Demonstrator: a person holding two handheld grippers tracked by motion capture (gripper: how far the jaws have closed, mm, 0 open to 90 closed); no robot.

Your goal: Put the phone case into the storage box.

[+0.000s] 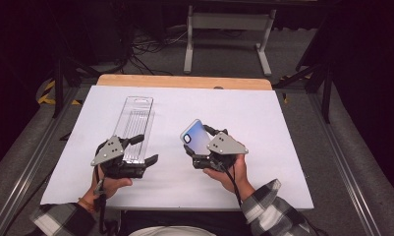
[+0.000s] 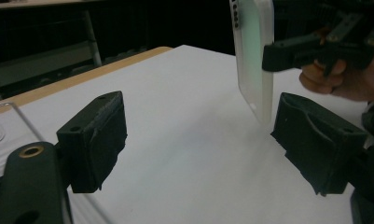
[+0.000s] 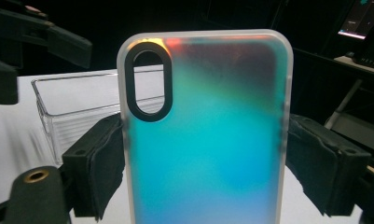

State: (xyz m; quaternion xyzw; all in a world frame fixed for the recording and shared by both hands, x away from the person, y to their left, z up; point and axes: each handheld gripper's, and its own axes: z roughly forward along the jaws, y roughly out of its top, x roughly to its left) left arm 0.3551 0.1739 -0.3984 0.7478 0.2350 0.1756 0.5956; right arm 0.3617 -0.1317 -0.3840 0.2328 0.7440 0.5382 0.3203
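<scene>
Left gripper [image 1: 144,148] held low over the surface [image 1: 283,162], jaws spread wide, nothing between them. Right gripper [image 1: 196,142] tilted up, jaws clamped on both long edges of the phone case [image 1: 196,136]. Forearms in plaid sleeves [image 1: 263,206].

An iridescent blue phone case [image 3: 205,135] stands upright, lifted off the table, beside a clear plastic package [image 1: 135,129]

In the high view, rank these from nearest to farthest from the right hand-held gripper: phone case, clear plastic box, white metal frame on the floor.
1. Phone case: held in the right hand-held gripper, tilted up.
2. Clear plastic box: to its left on the table, by the left hand-held gripper.
3. White metal frame: beyond the table's far edge.
</scene>
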